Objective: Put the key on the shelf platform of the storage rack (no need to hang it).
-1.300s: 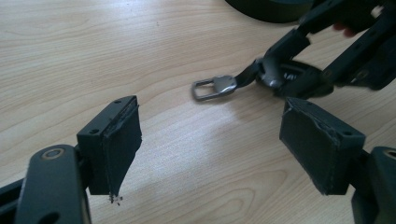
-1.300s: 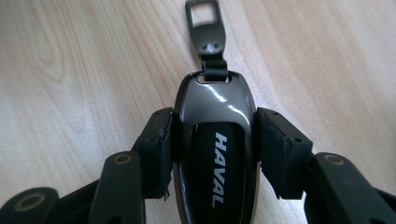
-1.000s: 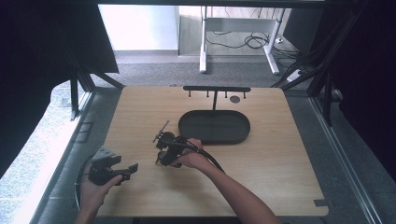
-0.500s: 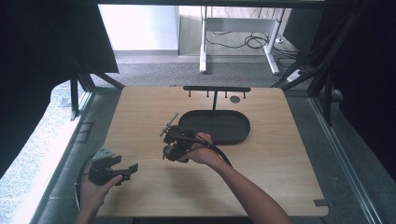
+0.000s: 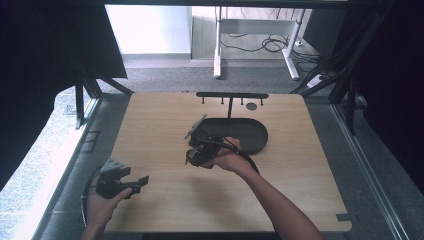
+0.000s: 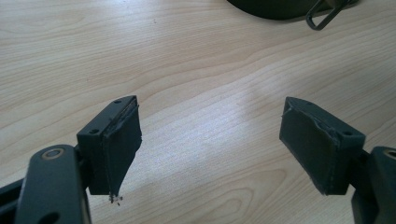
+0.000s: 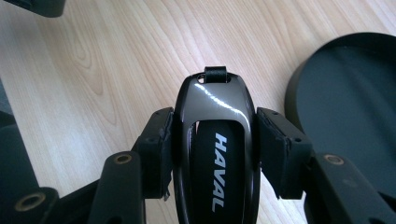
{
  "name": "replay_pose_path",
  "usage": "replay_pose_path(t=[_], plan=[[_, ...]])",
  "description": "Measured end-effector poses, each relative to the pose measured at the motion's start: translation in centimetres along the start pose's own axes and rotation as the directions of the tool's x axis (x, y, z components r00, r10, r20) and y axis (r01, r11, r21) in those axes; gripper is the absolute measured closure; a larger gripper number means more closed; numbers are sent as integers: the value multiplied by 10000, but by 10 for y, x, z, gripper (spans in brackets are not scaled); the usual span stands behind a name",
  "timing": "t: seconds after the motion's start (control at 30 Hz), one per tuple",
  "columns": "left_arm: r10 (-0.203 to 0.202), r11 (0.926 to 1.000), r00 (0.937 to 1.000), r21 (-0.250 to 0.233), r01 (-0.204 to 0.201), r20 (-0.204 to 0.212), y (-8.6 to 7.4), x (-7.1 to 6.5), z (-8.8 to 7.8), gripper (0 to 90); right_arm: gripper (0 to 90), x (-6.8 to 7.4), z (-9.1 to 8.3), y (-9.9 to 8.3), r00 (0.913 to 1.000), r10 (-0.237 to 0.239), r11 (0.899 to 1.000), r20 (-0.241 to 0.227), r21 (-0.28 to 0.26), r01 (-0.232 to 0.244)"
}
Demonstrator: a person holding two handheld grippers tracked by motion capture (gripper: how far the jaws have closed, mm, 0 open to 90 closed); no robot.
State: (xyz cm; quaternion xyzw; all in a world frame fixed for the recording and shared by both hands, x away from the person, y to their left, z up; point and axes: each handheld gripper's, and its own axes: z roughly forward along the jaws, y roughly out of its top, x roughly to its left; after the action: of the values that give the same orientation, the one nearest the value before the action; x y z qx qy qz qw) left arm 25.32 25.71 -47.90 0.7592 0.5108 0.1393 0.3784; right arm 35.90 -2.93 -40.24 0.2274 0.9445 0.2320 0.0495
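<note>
A glossy black car key fob (image 7: 217, 154) marked HAVAL, with a small strap loop at its tip, sits between the jaws of my right gripper (image 7: 217, 128), which is shut on its sides. The high view shows the right gripper (image 5: 196, 150) above the table's middle, just left of the black oval tray (image 5: 252, 145). That tray (image 7: 345, 116) lies to the right of the fob. My left gripper (image 5: 140, 182) hovers near the front left corner of the table. Its jaws stand wide apart with bare wood between them, so the left gripper (image 6: 210, 140) is open.
A black T-shaped rack (image 5: 231, 95) with small hooks rises at the tray's far side, with a small round disc (image 5: 251, 106) beside it. The tray's edge (image 6: 275, 9) and a dark loop (image 6: 327, 14) show far ahead of the left gripper. The wooden table (image 5: 300, 190) is bare at the front right.
My right gripper has moved with the key fob to the right and away from the person, closer to the tray. The left gripper has stayed in place.
</note>
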Motion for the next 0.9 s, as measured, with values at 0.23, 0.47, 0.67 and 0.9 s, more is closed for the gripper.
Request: replay_pose_path(t=[0.23,0.47,0.67,0.9], plan=[[-15,10000,10000,34,15,31,0,0,0,210,493,-8,-4,-4,9998,136,9999,121,-58,-135],[-17,10000,10000,59,16,27,0,-1,1,210,493,-12,-7,-6,9996,250,9997,125,-65,-250],[-24,10000,10000,52,24,27,0,-1,1,210,492,-18,-9,-9,9991,365,9993,235,-74,-363],[-28,10000,10000,87,27,30,-1,-2,2,210,493,-26,-12,-12,9977,563,9984,384,-94,-560]])
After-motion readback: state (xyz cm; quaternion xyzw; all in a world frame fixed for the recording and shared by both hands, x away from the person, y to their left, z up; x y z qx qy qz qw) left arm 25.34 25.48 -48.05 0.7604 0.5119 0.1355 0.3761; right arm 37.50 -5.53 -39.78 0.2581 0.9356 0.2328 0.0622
